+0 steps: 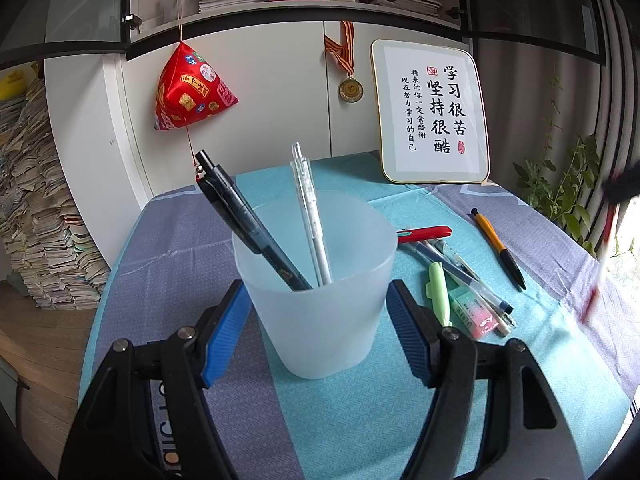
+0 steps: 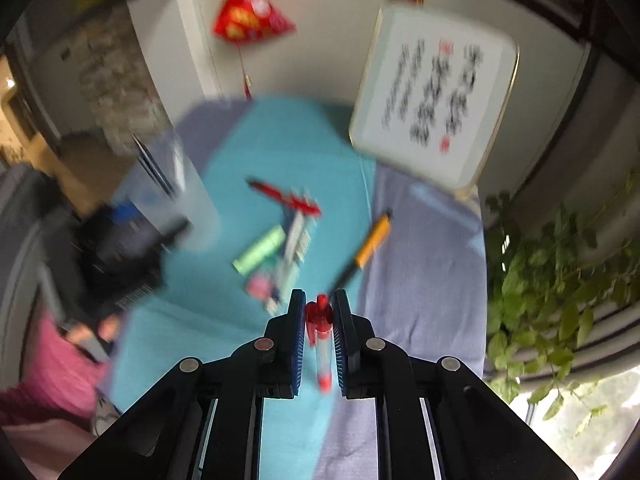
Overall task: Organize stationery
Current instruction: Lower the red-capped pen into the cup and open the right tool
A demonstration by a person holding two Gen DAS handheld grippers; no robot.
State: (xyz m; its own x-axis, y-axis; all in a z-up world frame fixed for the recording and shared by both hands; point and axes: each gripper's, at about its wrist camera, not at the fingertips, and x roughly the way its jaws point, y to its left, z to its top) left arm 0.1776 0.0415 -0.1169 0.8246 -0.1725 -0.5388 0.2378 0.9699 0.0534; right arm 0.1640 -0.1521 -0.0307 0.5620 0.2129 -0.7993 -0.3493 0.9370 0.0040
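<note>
- The table wears a cloth in teal and grey-purple bands, pretty much filling the left wrist view.
- Propped at the far right corner is a gold-rimmed calligraphy board; the big characters read 学习很苦 坚持很酷, with smaller columns and two red seals beside them.
- Above the table's far edge hang a red pyramid-shaped cloth charm with patches too small to read, and a medal on a striped ribbon.
- Frosted plastic cup sits near the front edge, squeezed between the blue pads of the left gripper, so that one's clamped on it.
- Inside the cup lean a black pen and a clear white pen.
- Loose pile right of the cup, mid-table: red pen, blue-capped pens, green marker, pink-and-green eraser (print unreadable). An orange-and-black pen lies apart, toward the right edge.
- Right gripper is up off the cloth, jaws pinched on a clear pen with red ends. That view's blurry.
</note>
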